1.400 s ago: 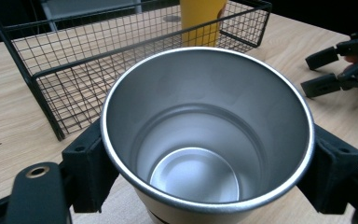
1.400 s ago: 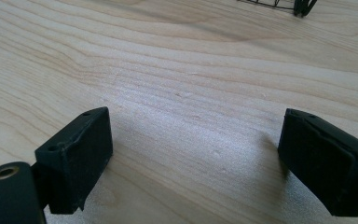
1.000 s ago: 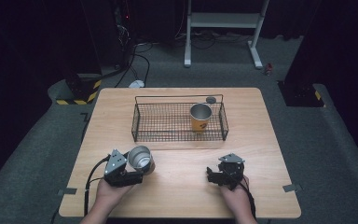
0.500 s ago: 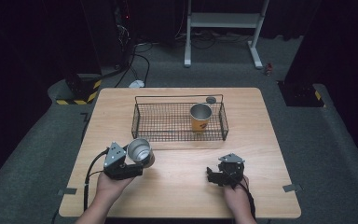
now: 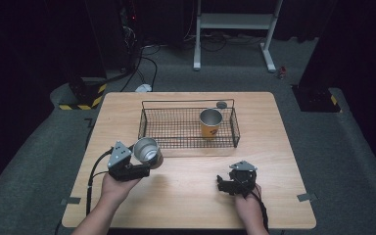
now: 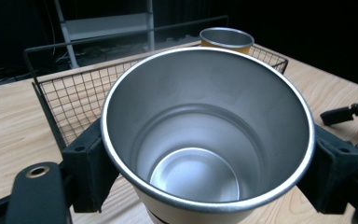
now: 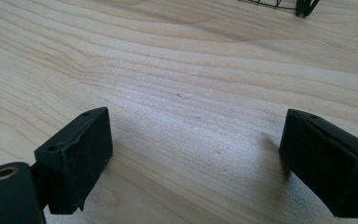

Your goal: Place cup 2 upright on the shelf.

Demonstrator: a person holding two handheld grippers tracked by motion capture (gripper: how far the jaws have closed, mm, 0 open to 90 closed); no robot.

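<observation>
My left gripper is shut on a steel cup with a pale yellow outside, held off the table just in front of the wire basket. In the left gripper view the cup shows its empty inside, a black pad on each side of its rim. A second steel cup with a yellow wall stands upright in the basket's right half, also seen as the far cup. My right gripper rests low at the front right of the table, open, its fingers wide apart over bare wood.
The wooden table has free room around and between both hands. A small dark round object lies behind the basket's far right corner. Dark floor, cables and a white stand base lie beyond the table.
The left hand has lifted the cup and carried it up and forward toward the basket's front edge. The right hand has stayed where it was.
</observation>
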